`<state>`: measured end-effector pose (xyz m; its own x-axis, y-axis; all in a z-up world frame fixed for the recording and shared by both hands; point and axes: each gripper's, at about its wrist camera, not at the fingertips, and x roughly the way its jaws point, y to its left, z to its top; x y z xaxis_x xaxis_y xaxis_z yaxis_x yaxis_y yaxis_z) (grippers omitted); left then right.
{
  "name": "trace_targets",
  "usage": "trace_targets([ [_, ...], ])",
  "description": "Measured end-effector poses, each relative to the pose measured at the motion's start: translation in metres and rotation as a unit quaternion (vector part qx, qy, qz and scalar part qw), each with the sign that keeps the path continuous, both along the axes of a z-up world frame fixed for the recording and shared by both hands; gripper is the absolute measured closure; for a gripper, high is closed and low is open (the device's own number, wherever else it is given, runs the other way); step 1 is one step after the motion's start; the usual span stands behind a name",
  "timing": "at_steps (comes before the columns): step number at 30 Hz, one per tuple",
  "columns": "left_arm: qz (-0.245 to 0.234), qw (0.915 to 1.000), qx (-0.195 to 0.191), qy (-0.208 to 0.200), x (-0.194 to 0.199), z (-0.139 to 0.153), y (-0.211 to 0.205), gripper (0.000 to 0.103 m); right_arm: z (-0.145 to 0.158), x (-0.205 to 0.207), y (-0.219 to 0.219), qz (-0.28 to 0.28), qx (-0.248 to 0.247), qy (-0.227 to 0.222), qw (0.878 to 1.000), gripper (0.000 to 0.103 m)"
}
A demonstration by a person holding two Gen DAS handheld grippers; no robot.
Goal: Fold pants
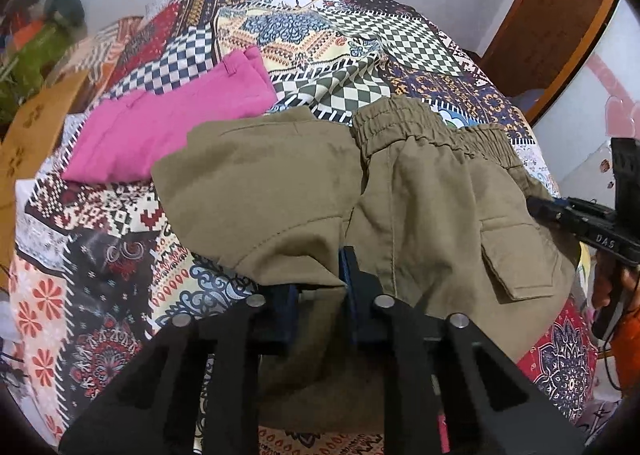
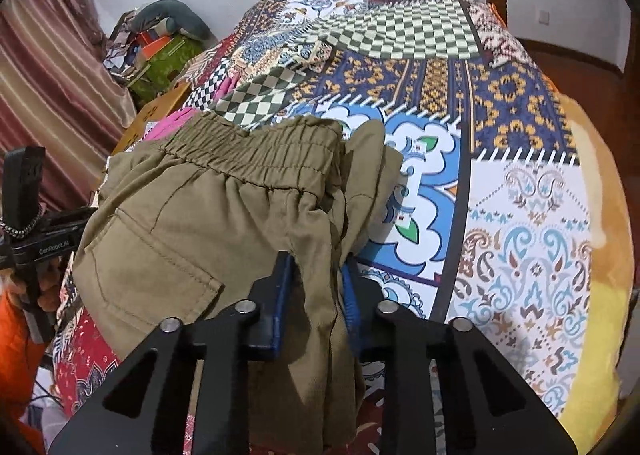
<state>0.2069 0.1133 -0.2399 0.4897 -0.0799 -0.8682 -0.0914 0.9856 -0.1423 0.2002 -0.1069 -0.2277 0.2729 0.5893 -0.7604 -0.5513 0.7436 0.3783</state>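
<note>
I have both tongs clamped on the olive pants [image 1: 280, 183], which lie half-gathered on the patterned bedspread [image 1: 120, 223] of a bed. Nearest the left camera, the left tongs [image 1: 320, 295] pinch a fold of olive cloth between the blue pads [image 1: 349, 275]; fabric hangs down between the black arms. In the right view, the right tongs [image 2: 316, 295] likewise hold a bunched ridge of the same cloth, just below the elastic waistband [image 2: 256, 159] and beside the back pocket [image 2: 152, 267]. My judgement: the step in hand is lifting or drawing the garment to lay it flat for a fold. To do it well I should keep both grips firm, move the two hands together so the cloth stays taut between them, and avoid dragging the bedspread up with it; whether either grip has caught only one layer, I cannot tell. Both tongs point steeply downward at the bed, the right one visible at the edge of the left view with a hand [image 1: 608, 287] on its handle, the two near each other across the waist. One leg panel [image 1: 256, 175] lies turned over toward the left. Farther off, folded pink pants [image 1: 168, 127] rest on the bedspread, touching the olive pair's edge. Beyond are a plain wall and, to the left, a heap of clutter [image 2: 160, 51].
</note>
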Motion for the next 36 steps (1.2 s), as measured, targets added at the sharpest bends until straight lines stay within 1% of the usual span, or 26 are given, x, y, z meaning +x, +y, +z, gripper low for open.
trace_targets([
  [1,0.000,1.0000,0.007,-0.003,0.000,0.003,-0.001,0.091,0.003,0.000,0.000,-0.001,0.001,-0.006,1.000,0.089],
  [4,0.003,0.9996,0.020,-0.018,-0.002,0.012,-0.003,0.095,0.011,-0.001,0.003,0.001,-0.001,-0.025,1.000,0.093],
  [10,-0.001,0.9977,0.040,-0.054,-0.007,0.036,-0.010,0.099,0.031,-0.002,0.001,-0.003,0.015,-0.048,0.999,0.095],
  [20,-0.004,0.9945,0.048,-0.093,-0.013,0.070,-0.020,0.099,0.061,-0.008,0.001,-0.003,0.024,-0.089,0.996,0.096],
  [26,-0.006,0.9908,0.064,-0.119,-0.019,0.091,-0.024,0.100,0.077,-0.008,0.002,-0.004,0.033,-0.110,0.993,0.096],
  [32,0.003,0.9874,0.073,-0.140,-0.020,0.108,-0.015,0.100,0.096,-0.007,0.017,0.004,0.043,-0.134,0.990,0.096],
  [36,0.013,0.9853,0.076,-0.152,-0.019,0.118,-0.001,0.100,0.106,-0.002,0.031,0.011,0.048,-0.147,0.988,0.096],
])
